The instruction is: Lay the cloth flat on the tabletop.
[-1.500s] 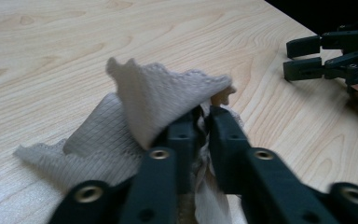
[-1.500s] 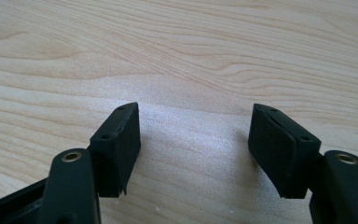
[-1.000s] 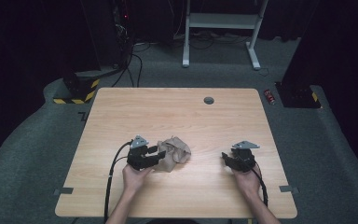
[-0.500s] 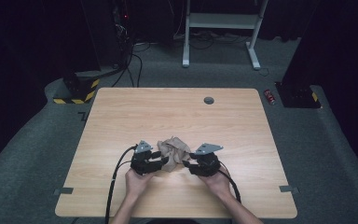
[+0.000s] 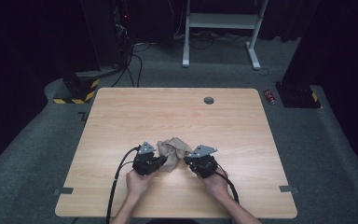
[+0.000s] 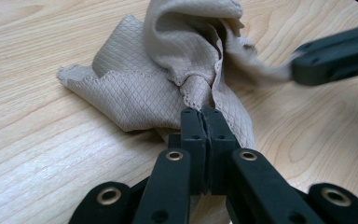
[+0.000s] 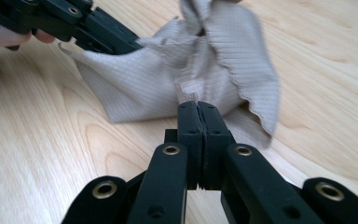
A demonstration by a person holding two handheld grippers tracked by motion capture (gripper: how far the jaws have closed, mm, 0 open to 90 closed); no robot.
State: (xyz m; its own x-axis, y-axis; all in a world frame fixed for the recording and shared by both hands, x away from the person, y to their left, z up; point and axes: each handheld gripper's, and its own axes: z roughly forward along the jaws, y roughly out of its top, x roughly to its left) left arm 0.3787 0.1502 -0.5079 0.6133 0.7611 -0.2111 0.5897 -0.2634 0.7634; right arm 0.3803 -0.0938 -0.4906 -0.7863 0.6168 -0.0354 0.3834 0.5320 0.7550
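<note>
Your left claw (image 6: 204, 111) has just snapped closed: jaws together, pinching a bunched fold of the cloth (image 6: 168, 79). Your right claw (image 7: 198, 105) has just closed too, jaws together on a puckered edge at the cloth's opposite side. In the high view the left claw (image 5: 161, 161) and right claw (image 5: 188, 161) sit on either side of the cloth (image 5: 171, 148), tips aimed inward at it.

Cloth: beige, thin fabric with a fine diamond weave and a scalloped hem, crumpled into a peaked heap. It rests on the bench (image 5: 177, 116), near-centre, just beyond your hands. One flap lies flat on the wood to the left in the left claw view; the rest stands up in folds.

Bench: light wood grain, rounded corners, a small round grommet (image 5: 209, 100) at the far side.

Hard to read: how much fabric is actually inside each pinch, since the jaws cover it. The cloth's top is cut off in both claw views, and its right edge is motion-blurred in the right claw view.
</note>
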